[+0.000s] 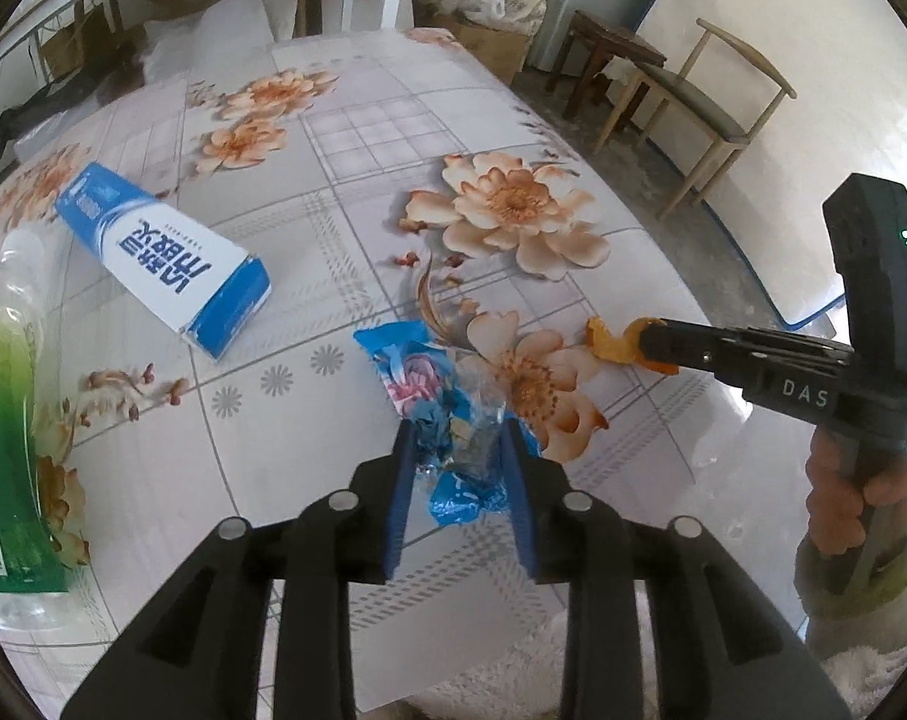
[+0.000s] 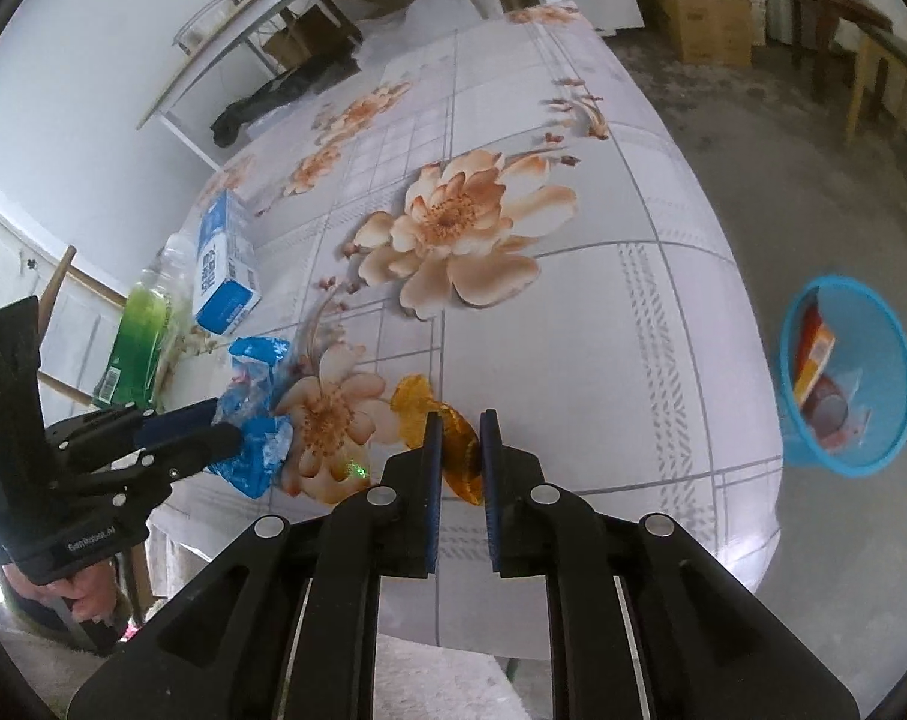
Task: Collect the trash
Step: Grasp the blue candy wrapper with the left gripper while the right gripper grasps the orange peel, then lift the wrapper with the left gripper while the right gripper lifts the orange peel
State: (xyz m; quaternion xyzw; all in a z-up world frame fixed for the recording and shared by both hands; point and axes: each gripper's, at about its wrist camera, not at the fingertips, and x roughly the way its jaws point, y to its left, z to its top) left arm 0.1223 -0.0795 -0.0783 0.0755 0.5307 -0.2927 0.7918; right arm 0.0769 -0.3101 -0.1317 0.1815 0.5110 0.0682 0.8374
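My left gripper [image 1: 456,435] is shut on a crumpled blue snack wrapper [image 1: 420,384] lying on the flowered table; it also shows in the right wrist view [image 2: 255,414]. My right gripper [image 2: 459,420] is shut on an orange peel [image 2: 447,450], which shows as a curled orange piece [image 1: 615,342] at the tip of that gripper in the left wrist view. A blue and white milk carton [image 1: 165,258] lies on its side to the left. A green-labelled plastic bottle [image 1: 3,420] lies at the far left edge.
A blue mesh waste basket [image 2: 843,378] with some trash in it stands on the floor right of the table [image 2: 633,300]. A wooden chair [image 1: 693,102] and cardboard boxes [image 2: 702,24] stand beyond the far side. A shelf stands behind on the left.
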